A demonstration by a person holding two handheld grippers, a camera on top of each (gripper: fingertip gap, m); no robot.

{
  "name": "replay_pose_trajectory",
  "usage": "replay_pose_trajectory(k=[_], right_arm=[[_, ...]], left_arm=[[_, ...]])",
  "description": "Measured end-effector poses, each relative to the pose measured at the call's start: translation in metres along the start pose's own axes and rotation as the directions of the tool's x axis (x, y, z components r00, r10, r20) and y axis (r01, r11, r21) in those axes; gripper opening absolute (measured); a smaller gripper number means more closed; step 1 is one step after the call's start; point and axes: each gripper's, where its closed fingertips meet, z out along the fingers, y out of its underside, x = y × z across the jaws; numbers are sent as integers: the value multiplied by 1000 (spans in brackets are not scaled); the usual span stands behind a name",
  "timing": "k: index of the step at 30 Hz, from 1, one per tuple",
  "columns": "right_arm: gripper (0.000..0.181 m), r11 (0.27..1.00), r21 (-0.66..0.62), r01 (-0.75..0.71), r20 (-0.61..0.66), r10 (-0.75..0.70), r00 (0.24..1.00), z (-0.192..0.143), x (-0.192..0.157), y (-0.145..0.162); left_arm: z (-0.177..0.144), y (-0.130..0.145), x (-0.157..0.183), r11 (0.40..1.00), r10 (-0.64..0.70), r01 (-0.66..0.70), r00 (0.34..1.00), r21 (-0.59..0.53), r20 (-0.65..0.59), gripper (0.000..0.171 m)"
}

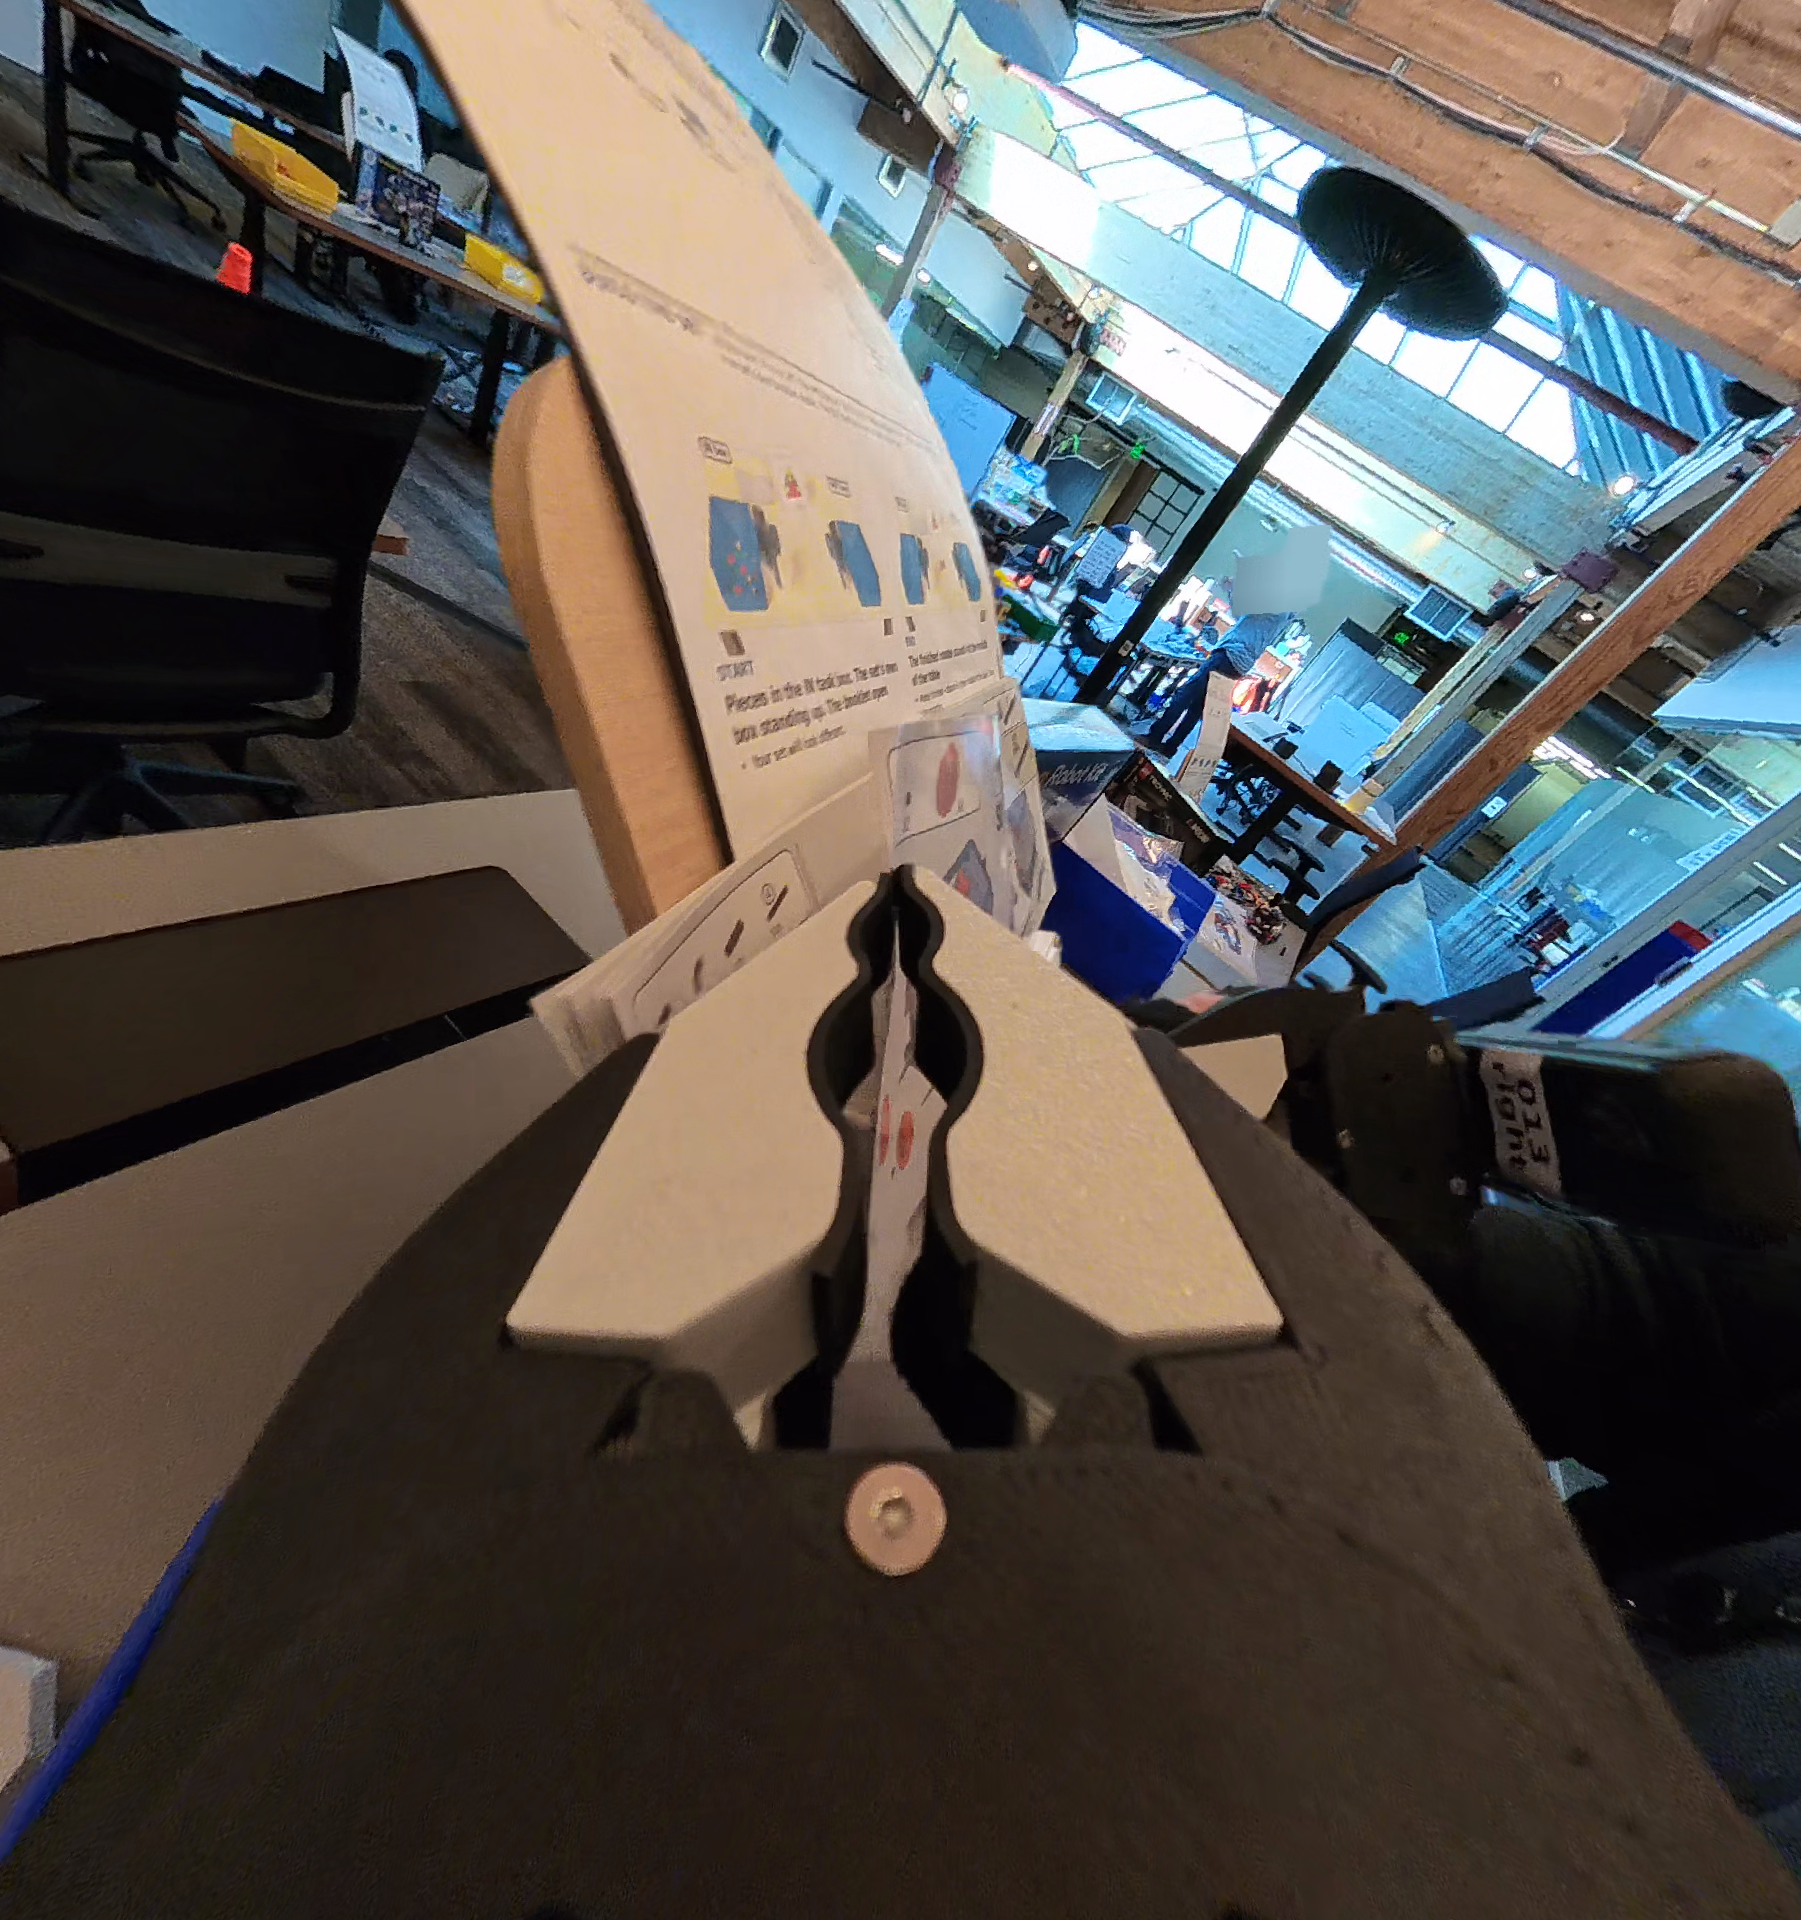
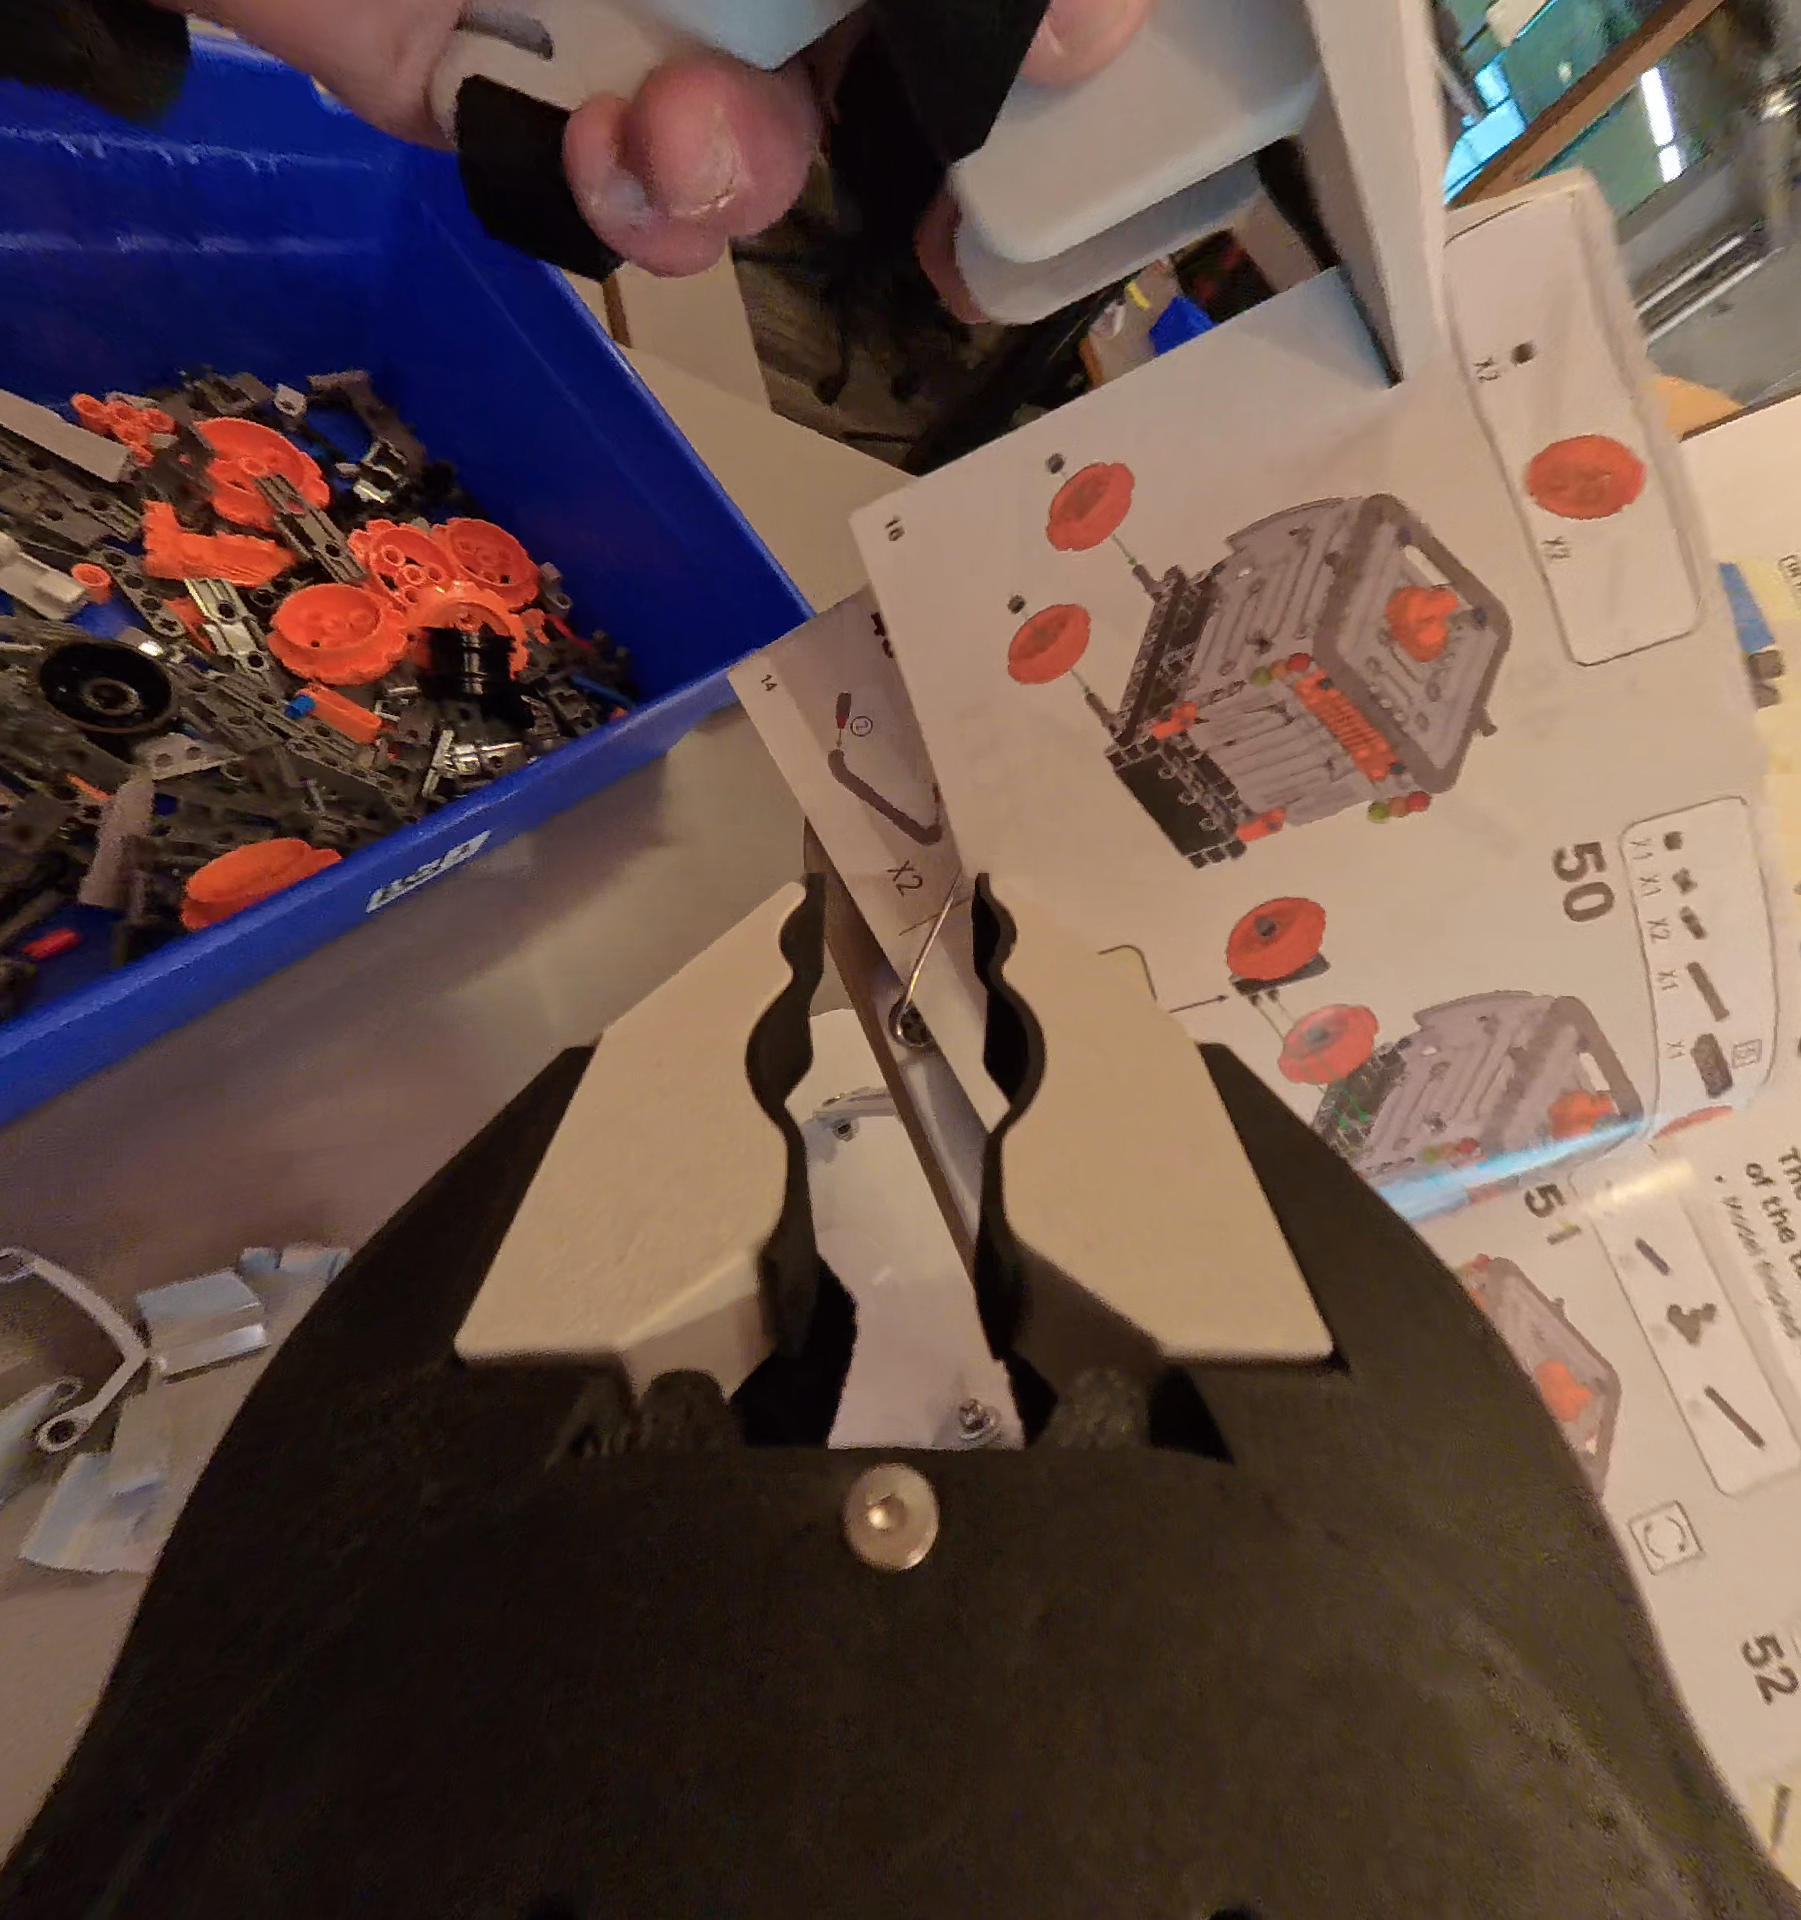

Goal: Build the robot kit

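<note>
An open construction-kit instruction booklet [image 2: 1291, 675] is held up between both grippers. My left gripper [image 1: 896, 894] is shut on one thin page [image 1: 901, 1143] of it, with the other pages [image 1: 667, 966] fanning out to the left. My right gripper [image 2: 891, 894] grips the booklet at its stapled spine, jaws a little apart around the folded pages. In the right wrist view a hand [image 2: 688, 156] holds the left gripper's pale body [image 2: 1135, 156] at the booklet's top edge. The right gripper's black body [image 1: 1498, 1122] shows in the left wrist view.
A blue bin [image 2: 563, 416] of orange, grey and black building parts [image 2: 304, 623] stands on the left. Loose pale blue and grey parts [image 2: 148, 1340] lie on the table. A printed sheet [image 1: 750, 416] leans on a wooden stand [image 1: 584, 623]. A black chair [image 1: 148, 468] stands beyond. The tips of one gripper are about 11 cm away from the tips of the other.
</note>
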Motion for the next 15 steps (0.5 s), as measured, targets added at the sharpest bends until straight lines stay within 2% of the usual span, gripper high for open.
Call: replay_pose_trajectory(k=[2, 5, 7, 9, 12, 15], right_arm=[[33, 1000, -11, 20, -30, -20, 999, 3, -1, 2], [33, 999, -37, 31, -60, -33, 998, 11, 1, 3], [23, 998, -59, 21, -66, -25, 998, 15, 4, 4], [3, 999, -53, 2, -80, -6, 997, 19, 8, 3], [0, 998, -47, -29, -5, 29, 1000, 22, 4, 1], [0, 1000, 11, 25, 68, -26, 997, 20, -6, 1]], left_arm=[[4, -6, 9, 1000, 21, -21, 999, 12, -25, 0], [11, -15, 24, 998, 54, -53, 997, 15, -63, 0], [17, -20, 31, 997, 83, -83, 994, 6, -73, 0], [22, -23, 34, 995, 95, -96, 992, -4, -81, 0], [20, -22, 27, 996, 88, -88, 994, -3, -65, 0], [13, -14, 13, 998, 61, -62, 997, -2, -39, 0]])
